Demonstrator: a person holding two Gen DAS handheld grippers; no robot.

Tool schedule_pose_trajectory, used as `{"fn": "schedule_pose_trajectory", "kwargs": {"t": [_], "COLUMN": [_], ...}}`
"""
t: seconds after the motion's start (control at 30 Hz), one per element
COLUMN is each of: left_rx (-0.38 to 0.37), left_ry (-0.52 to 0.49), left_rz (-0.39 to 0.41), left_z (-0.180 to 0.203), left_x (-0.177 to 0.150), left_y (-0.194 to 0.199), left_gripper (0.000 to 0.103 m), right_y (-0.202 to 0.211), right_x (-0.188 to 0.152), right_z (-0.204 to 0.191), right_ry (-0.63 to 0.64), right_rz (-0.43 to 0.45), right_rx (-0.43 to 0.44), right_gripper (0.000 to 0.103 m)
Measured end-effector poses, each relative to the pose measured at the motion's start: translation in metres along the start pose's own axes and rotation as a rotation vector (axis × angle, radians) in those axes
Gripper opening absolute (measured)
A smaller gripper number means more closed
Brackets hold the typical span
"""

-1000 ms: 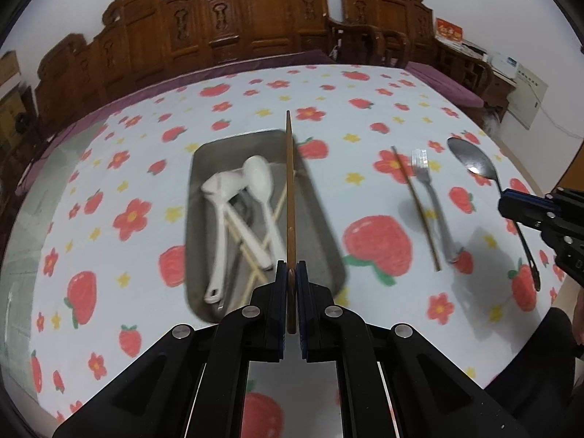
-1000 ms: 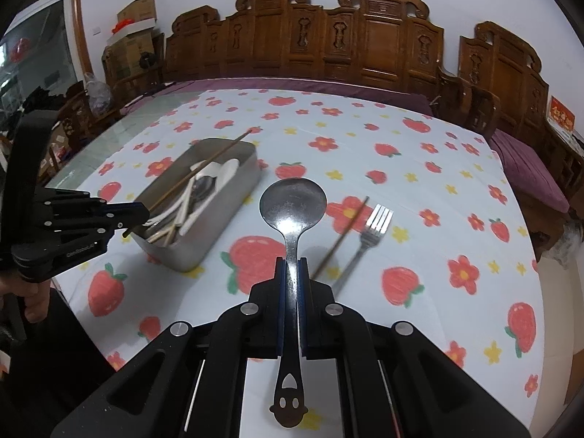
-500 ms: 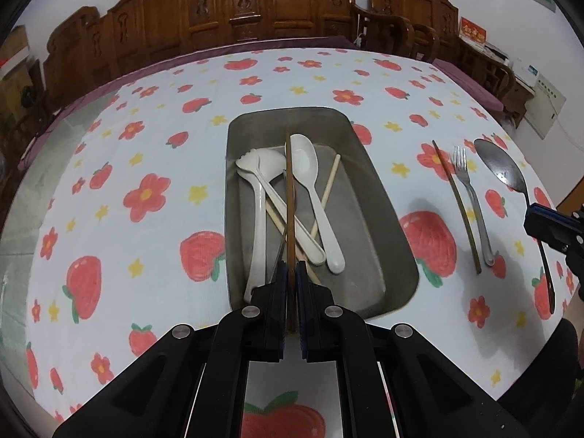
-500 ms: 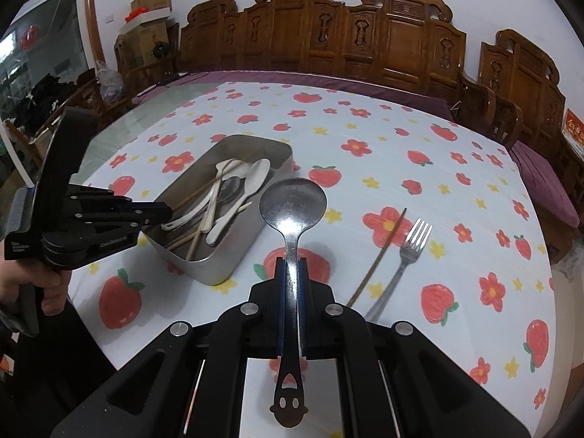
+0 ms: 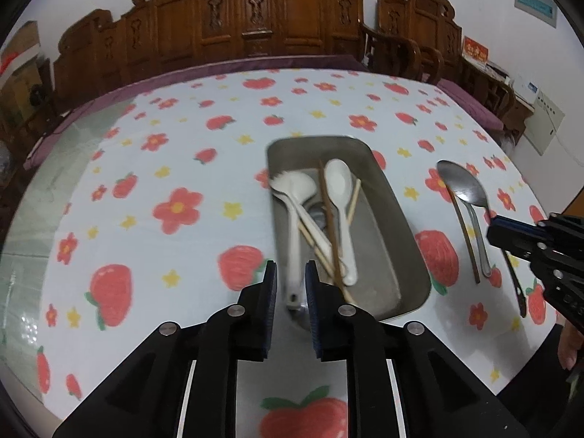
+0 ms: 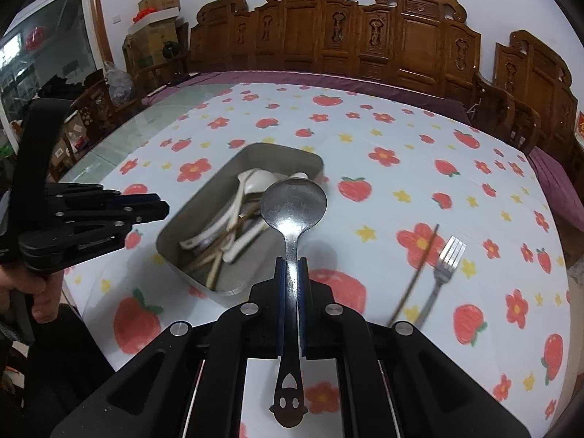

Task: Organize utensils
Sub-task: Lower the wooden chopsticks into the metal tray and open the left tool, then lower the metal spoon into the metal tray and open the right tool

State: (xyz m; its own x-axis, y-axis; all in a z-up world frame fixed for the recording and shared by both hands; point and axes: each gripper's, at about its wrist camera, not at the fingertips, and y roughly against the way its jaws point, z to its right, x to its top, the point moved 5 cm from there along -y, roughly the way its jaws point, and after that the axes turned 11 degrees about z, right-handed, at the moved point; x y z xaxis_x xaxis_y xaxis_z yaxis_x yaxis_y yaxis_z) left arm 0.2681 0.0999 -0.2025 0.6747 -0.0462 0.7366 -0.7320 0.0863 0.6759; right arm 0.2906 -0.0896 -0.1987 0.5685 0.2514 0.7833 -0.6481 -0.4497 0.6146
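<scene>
The brown chopstick (image 5: 328,215) now lies in the tray (image 5: 398,226) — left gripper (image 5: 291,281) parted, empty; right gripper (image 6: 291,273) clamps the spoon (image 6: 294,204).

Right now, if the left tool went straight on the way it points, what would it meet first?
Probably the near rim of the metal tray, then the white spoon handle between the open left tool's fingers; depth is unclear.

White spoons (image 5: 339,197) and chopsticks (image 5: 328,219) lie jumbled in the steel tray (image 5: 398,219), a fork (image 6: 443,273) and one chopstick (image 6: 416,273) on the bench, a steel spoon (image 6: 294,208) held level above.
</scene>
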Motion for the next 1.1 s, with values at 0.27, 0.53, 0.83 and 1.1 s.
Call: {"fn": "schedule_pose_trajectory", "kwargs": {"t": [0.27, 0.53, 0.83, 1.1], "left_rx": [0.026, 0.046, 0.055, 0.052], "left_ry": [0.012, 0.031, 0.040, 0.031], "left_rz": [0.053, 0.061, 0.061, 0.056], "left_z": [-0.027, -0.050, -0.061, -0.057], "left_x": [0.010, 0.011, 0.014, 0.015], "left_y": [0.020, 0.022, 0.021, 0.018], "left_gripper": [0.024, 0.025, 0.026, 0.026], "right_y": [-0.030, -0.070, -0.116, -0.136], "right_x": [0.023, 0.041, 0.039, 0.025], "right_z": [-0.027, -0.040, -0.041, -0.038], "right_ry": [-0.004, -0.045, -0.085, -0.099], "right_rz": [-0.002, -0.017, -0.061, -0.105], "right_rx": [0.028, 0.040, 0.024, 0.014], "right_gripper": [0.007, 0.007, 0.007, 0.007]}}
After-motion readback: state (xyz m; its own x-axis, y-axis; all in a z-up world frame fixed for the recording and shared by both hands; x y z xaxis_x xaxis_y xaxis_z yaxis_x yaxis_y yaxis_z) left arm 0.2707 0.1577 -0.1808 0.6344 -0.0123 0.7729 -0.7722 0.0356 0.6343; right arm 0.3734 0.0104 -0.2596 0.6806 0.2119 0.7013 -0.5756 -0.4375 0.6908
